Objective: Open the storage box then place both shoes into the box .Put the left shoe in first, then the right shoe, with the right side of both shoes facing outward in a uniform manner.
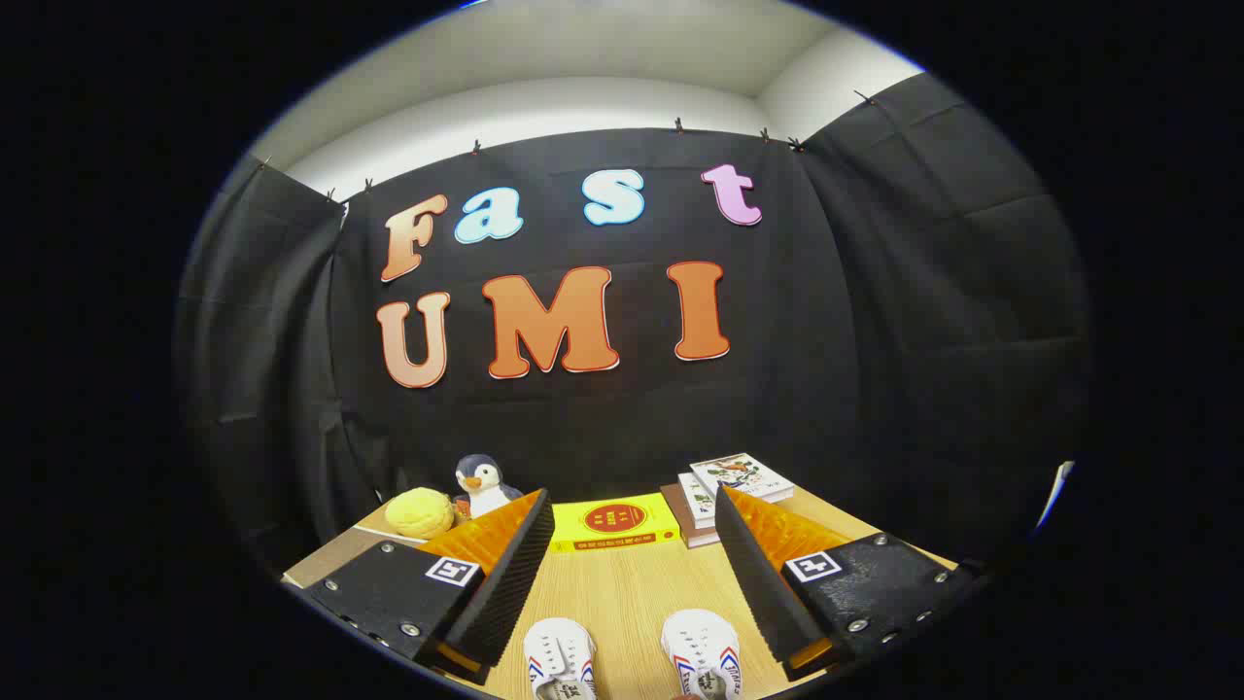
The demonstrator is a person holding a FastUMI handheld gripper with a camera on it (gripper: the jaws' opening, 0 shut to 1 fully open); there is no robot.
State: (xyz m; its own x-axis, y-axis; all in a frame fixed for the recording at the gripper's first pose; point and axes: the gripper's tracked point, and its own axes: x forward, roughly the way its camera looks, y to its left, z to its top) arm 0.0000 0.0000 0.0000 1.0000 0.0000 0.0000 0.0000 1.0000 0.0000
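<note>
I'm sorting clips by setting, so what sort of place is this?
Probably a staged recording booth, not a home: black cloth hangs as the walls around a wooden table set with props, two white shoes, books and a penguin toy. The tool is open above the shoes.

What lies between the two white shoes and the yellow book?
Bare wooden tabletop, seen in the gripper view. The shoes sit between the open tongs; the yellow book lies beyond the tips.

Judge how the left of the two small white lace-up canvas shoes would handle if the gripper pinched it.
The left white canvas shoe, lying between the open gripper fingers, looks small, so probably light. Its cloth upper would likely dent under pressure. Its flat sole on the wooden table suggests sliding, not rolling.
</note>
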